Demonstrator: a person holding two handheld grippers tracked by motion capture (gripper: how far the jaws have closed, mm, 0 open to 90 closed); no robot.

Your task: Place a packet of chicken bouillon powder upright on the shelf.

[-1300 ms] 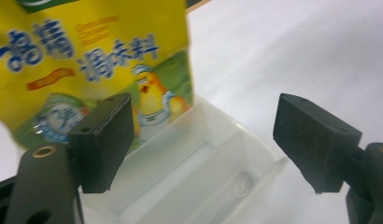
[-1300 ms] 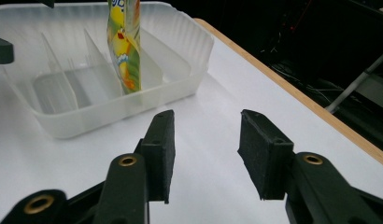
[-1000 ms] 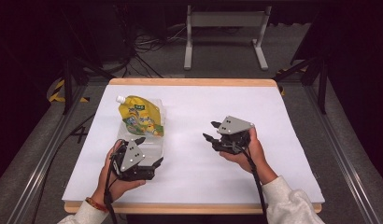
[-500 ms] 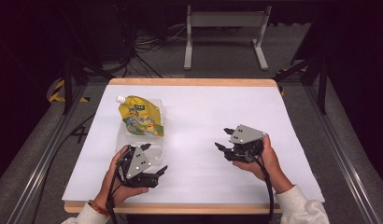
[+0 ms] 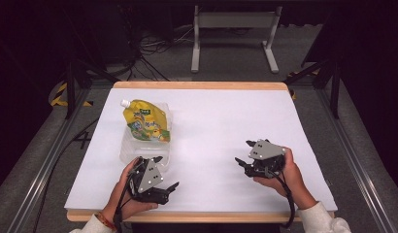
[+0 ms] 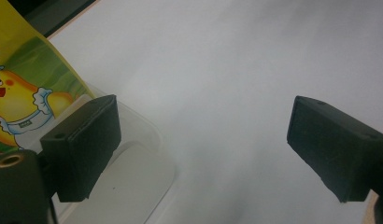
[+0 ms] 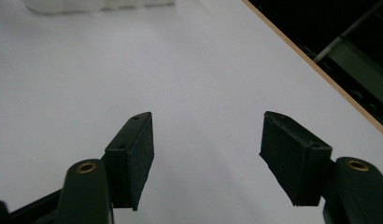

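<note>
Left gripper (image 5: 167, 171) sits at the near-left part of the white table (image 5: 226, 126), held in the person's left hand (image 5: 126, 194). Its jaws stand wide apart w/ nothing between them, and they have just been opening a bit further. In the left gripper view the two black pads (image 6: 84, 144) frame bare table; the right-hand pad is cut off by the frame edge.

The yellow pouch (image 5: 146, 120) lies at the far-left of the table, white cap (image 5: 124, 103) pointing toward the far-left corner. It rests on top of a clear plastic tray (image 5: 131, 150), which is hard to make out against the white top: only faint edges and a glint show from the high view. Tray's near edge looks just beside the left gripper, but touching or not, can't tell. In the left gripper view the pouch is cropped at the left edge, just a yellow cartoon print and green band visible, and the tray corner is partly hidden behind the left-hand pad.

Right gripper (image 5: 243, 155) is at the near-right of the table, well apart from pouch & tray, held in the right hand (image 5: 284, 172), grey plate on top. Jaws apart, nothing between them; they have just been opening. The right gripper view shows its pads (image 7: 133, 158) over bare table, w/ a blurry pale shape at the top edge, prob the tray, too cut off to be sure, and the table's wooden edge running diagonally at the right

Printing on the pouch is too small to read from above
</note>
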